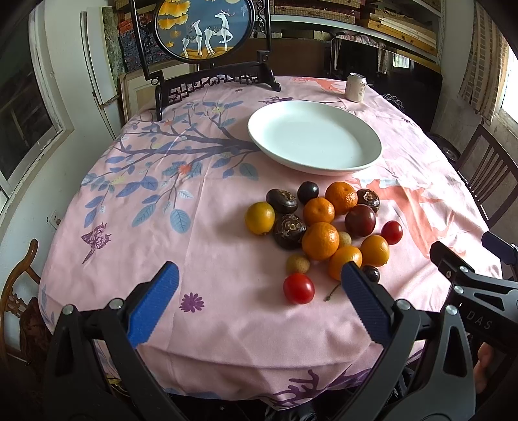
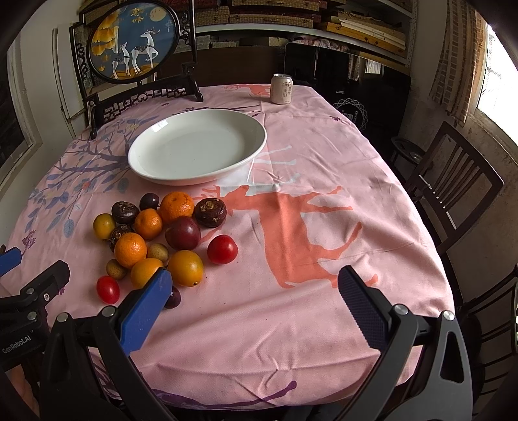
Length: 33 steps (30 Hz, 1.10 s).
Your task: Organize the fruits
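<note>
- Left wrist view: the fruits (image 1: 320, 233) sit in one loose pile on the pink cloth (image 1: 207, 233), just in front of the plate (image 1: 314, 137) but not on it. Oranges, dark plums, brown wrinkly ones, a couple of red tomatoes (image 1: 298, 288).
- Plate is white, with nothing on it.
- Left gripper (image 1: 259, 307) hangs over the near table edge, jaws spread wide, gripping nothing. Its right blue pad is just beside the nearest fruit.
- Right gripper (image 2: 255, 307) is the same, jaws wide apart and bare, off to the right of the pile.
- Writing: "DAS" on the right gripper's body as seen from the left view, "GenRobot.AI" on the left one's body in the right view.
- Can (image 2: 281, 89) at the far edge has print on it, too small to read.
- Deer screen (image 1: 204, 29) stands at the back left.
</note>
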Motion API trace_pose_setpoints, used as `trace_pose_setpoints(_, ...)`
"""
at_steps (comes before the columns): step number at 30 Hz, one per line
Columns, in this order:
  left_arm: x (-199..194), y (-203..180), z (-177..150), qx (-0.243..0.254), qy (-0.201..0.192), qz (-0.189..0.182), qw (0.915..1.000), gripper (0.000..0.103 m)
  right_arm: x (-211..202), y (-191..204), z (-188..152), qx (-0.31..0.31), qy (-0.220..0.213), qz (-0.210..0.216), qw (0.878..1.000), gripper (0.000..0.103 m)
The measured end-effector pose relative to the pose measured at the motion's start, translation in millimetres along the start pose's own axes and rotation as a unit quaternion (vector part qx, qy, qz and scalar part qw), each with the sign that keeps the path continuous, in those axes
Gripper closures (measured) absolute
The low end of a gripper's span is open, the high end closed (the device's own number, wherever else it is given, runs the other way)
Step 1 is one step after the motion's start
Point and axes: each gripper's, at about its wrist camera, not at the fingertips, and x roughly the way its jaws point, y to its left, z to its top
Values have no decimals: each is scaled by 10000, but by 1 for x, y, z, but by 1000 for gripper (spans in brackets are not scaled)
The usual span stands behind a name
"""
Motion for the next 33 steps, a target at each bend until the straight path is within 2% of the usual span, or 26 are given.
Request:
trace_pose_setpoints(26, 4, 8, -3, -101, 49, 43, 9999, 2, -2, 1, -2, -2, 15, 5, 10000, 1)
trace_pose_setpoints(30, 6, 20, -7, -108, 76, 176, 9998, 2, -1, 1, -5, -61, 41, 67, 10000, 1)
trace_pose_setpoints(33, 12, 32, -15, -12, 177, 358, 9992, 2, 6, 4, -11, -203, 179, 311, 9991, 1)
